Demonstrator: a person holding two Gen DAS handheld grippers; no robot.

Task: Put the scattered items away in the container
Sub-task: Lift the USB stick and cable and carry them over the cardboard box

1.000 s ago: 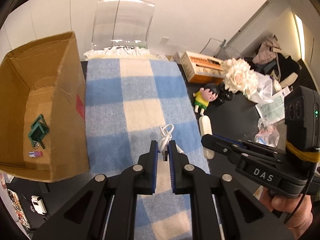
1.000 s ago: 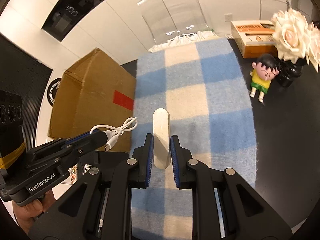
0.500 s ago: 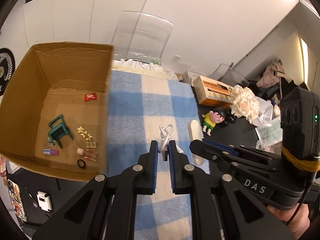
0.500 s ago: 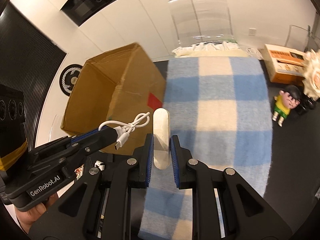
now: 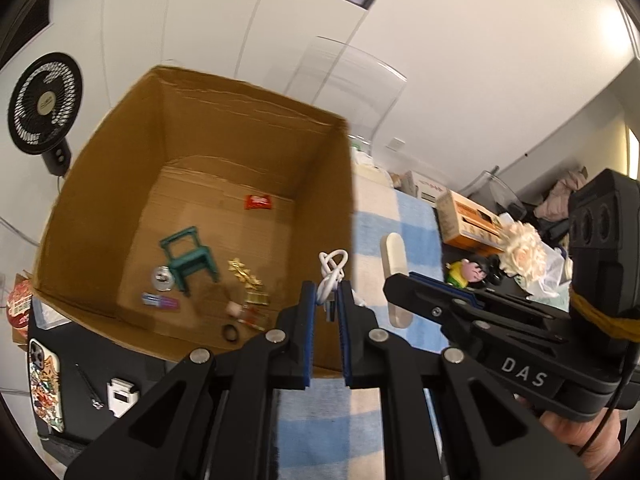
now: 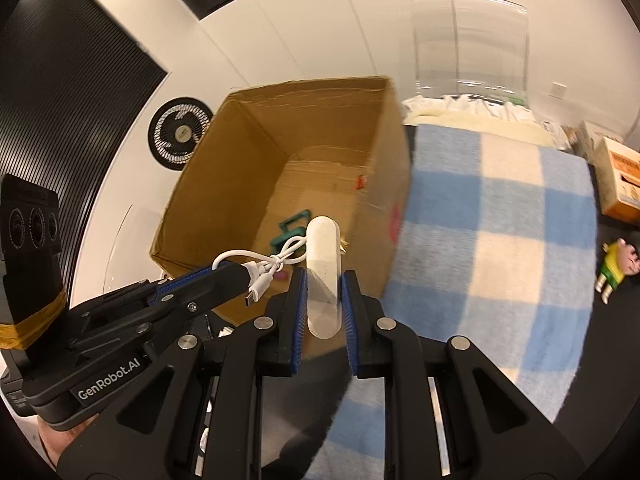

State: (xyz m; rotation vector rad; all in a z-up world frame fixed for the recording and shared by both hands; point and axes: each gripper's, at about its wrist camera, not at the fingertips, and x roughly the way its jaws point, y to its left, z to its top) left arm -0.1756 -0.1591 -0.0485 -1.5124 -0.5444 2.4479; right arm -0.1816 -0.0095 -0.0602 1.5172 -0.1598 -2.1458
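Note:
My left gripper [image 5: 325, 300] is shut on a coiled white USB cable [image 5: 331, 270] and holds it above the right wall of the open cardboard box [image 5: 240, 120]. My right gripper [image 6: 323, 284] is shut on a long white oval case [image 6: 322, 264] and holds it over the box's near right corner [image 6: 384, 152]. The right gripper and its case [image 5: 394, 256] show to the right in the left wrist view. The left gripper with the cable [image 6: 272, 262] shows to the left in the right wrist view. Inside the box lie a small green chair [image 5: 188, 256], a red packet [image 5: 258, 202] and several small trinkets.
A blue and cream checked blanket [image 6: 500, 240] covers the table right of the box. A cartoon doll [image 6: 614, 264], white flowers [image 5: 520, 248] and an orange carton [image 5: 466, 220] stand at the right. A phone [image 5: 46, 384] and small items lie left of the box. A fan [image 5: 44, 104] hangs on the wall.
Both grippers have swung left from over the blanket to the box, each still holding its item. The box's inside has come into full view.

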